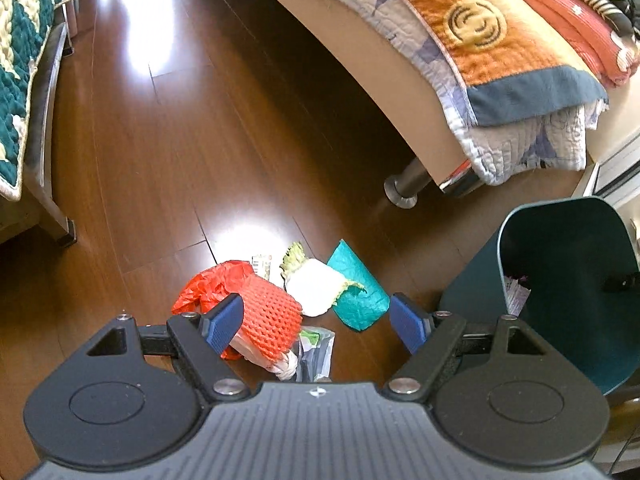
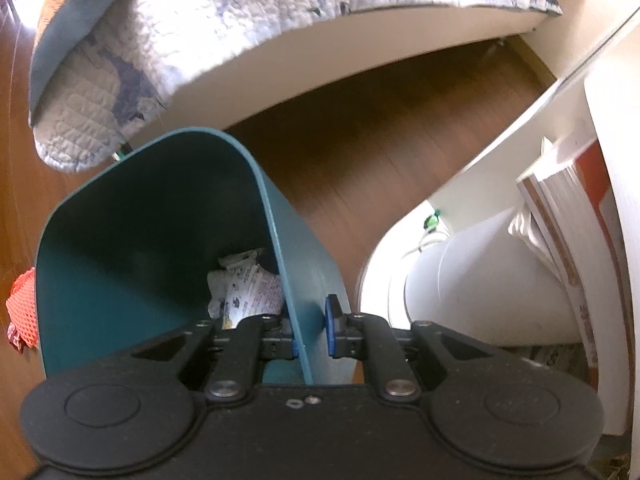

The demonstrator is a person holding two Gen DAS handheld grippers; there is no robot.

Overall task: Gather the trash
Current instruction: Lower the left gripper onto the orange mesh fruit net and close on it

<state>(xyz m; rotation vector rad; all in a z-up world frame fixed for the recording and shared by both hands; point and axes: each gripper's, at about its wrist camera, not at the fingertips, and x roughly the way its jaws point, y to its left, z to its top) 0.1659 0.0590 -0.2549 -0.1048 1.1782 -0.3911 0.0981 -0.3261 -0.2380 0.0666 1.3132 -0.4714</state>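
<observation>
**Trash pile on the floor, bin held by its rim**

Left tongs (image 1: 318, 322) are spread wide over the litter on the wood floor (image 1: 160, 160), gripping nothing: an orange foam net (image 1: 272, 320), a white wad (image 1: 316, 292) and a teal wrapper (image 1: 360, 296), all touching. Right tongs (image 2: 310, 330) are clamped on the teal bin (image 2: 132, 248) wall, by the bed (image 2: 320, 40) corner. Crumpled paper (image 2: 248, 288) sits inside the bin.

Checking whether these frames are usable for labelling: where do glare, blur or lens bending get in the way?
Left wrist view: window glare whitens two patches of the wood floor, one just behind the trash pile; the bed edge bows from the fisheye. Right wrist view: the quilt is overexposed and slightly smeared; the bin interior is dark.
</observation>
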